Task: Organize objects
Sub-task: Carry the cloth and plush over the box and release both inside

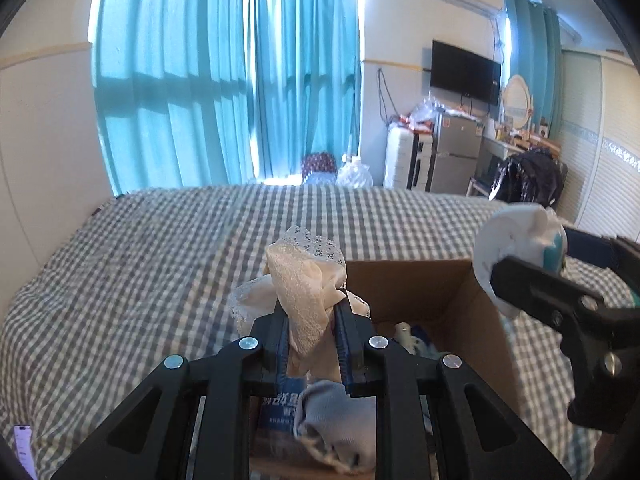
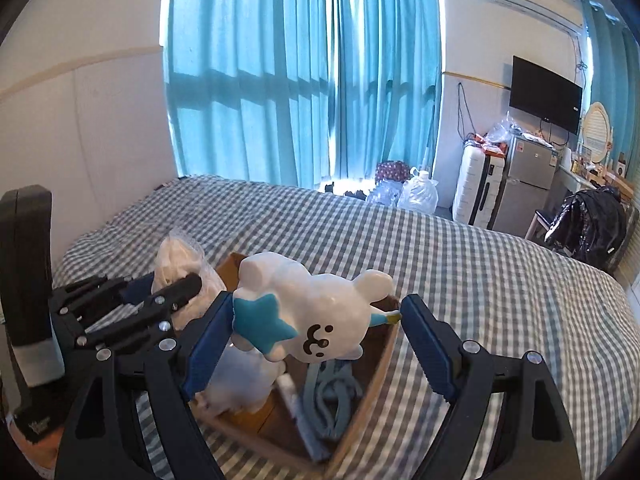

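My left gripper point(image 1: 311, 312) is shut on a beige lace cloth point(image 1: 304, 276) and holds it above the near left part of an open cardboard box point(image 1: 404, 276) on the bed. My right gripper point(image 2: 316, 316) holds a white bear figurine point(image 2: 312, 312) with a teal star between its blue pads, above the same box point(image 2: 384, 364). The figurine point(image 1: 516, 248) and right gripper point(image 1: 560, 300) show at the right of the left wrist view. The left gripper point(image 2: 176, 288) and cloth point(image 2: 180, 264) show at the left of the right wrist view.
The box holds a grey cloth point(image 1: 336, 416), a blue printed pack point(image 1: 280, 404), a blue cord point(image 2: 336, 392) and white items. It sits on a grey checked bedspread point(image 1: 160, 264). A phone point(image 1: 22, 448) lies at the bed's near left. Teal curtains, fridge and suitcase stand beyond.
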A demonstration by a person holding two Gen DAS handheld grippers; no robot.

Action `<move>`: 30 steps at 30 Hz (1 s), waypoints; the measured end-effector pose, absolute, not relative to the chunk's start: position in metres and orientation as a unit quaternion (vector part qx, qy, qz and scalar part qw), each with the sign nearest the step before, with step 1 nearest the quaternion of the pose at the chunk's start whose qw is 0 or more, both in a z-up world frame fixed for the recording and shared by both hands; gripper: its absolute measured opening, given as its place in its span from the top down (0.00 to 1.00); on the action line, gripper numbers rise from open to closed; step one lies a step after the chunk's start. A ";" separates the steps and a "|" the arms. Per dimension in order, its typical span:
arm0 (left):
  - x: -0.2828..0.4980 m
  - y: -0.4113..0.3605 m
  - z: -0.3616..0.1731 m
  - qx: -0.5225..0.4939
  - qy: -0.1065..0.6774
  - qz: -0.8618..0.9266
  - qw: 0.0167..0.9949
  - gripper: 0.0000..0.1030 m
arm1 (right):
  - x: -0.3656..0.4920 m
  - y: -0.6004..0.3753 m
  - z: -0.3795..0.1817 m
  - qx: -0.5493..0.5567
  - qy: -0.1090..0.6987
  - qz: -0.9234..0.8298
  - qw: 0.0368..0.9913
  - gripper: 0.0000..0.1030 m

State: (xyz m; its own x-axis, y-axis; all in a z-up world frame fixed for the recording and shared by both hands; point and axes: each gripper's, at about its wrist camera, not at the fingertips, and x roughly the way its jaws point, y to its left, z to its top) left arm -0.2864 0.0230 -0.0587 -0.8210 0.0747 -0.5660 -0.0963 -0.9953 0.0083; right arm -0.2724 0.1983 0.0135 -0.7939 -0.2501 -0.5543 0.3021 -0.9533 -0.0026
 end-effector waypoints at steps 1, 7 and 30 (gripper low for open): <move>-0.291 0.024 -0.063 -0.299 0.020 0.953 0.045 0.80 | -0.282 0.197 0.008 0.290 0.048 -0.945 0.144 0.19; -0.310 0.031 -0.093 -0.321 0.033 0.945 0.054 0.80 | -0.317 0.196 -0.029 0.318 0.046 -0.937 0.140 0.19; -0.239 0.028 -0.021 -0.253 0.049 0.965 0.037 0.15 | -0.239 0.230 0.049 0.257 0.015 -0.961 0.102 0.09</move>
State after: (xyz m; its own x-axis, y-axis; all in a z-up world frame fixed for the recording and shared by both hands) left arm -0.2395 0.0283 -0.0214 -0.8690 0.0462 -0.4926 -0.0959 -0.9925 0.0760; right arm -0.2387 0.2298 0.0486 -0.8474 -0.1879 -0.4966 0.2034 -0.9788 0.0232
